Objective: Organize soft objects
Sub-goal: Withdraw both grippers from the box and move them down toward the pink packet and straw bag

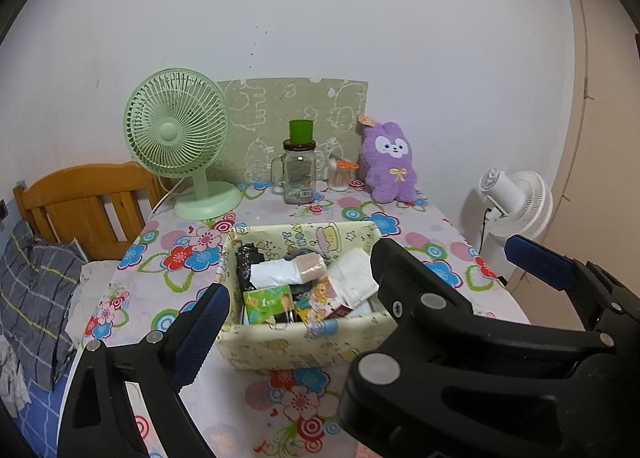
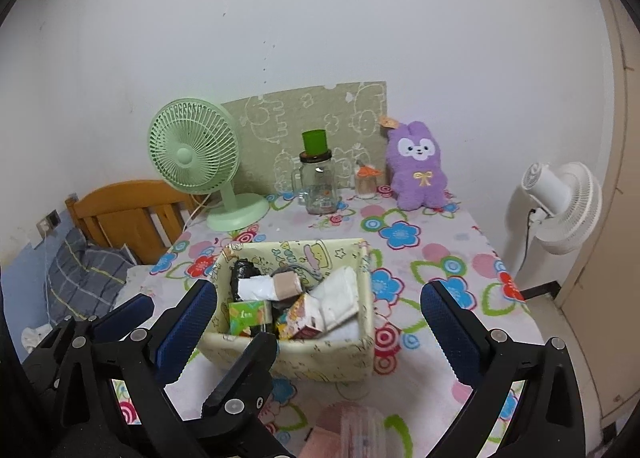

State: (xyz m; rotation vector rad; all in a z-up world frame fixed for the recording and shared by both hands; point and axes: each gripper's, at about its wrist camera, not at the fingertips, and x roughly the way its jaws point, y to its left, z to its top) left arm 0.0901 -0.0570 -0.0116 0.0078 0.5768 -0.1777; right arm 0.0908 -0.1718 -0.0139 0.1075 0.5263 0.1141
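A cream cartoon-print fabric box [image 1: 304,342] [image 2: 320,358] stands mid-table and holds a green tissue pack [image 1: 268,304], white soft packs [image 2: 340,298], a beige roll [image 1: 310,268] and a black bundle. A purple plush bunny [image 1: 390,162] [image 2: 418,166] sits upright at the table's back. Both grippers hover before the box's near wall, their fingers interleaved. My left gripper [image 1: 320,310] [image 2: 188,338] is open and empty; its right finger is hidden in its own view. My right gripper [image 2: 318,290] [image 1: 446,248] stands wide open with nothing gripped.
A green desk fan [image 1: 176,138] stands back left. A glass jar mug [image 1: 299,178] topped by a green cup and a swab jar [image 1: 340,176] stand beside the bunny. A white floor fan [image 2: 560,202] is right of the table, a wooden bedhead [image 1: 80,202] left. Something pink and blurred [image 2: 348,430] lies at the near edge.
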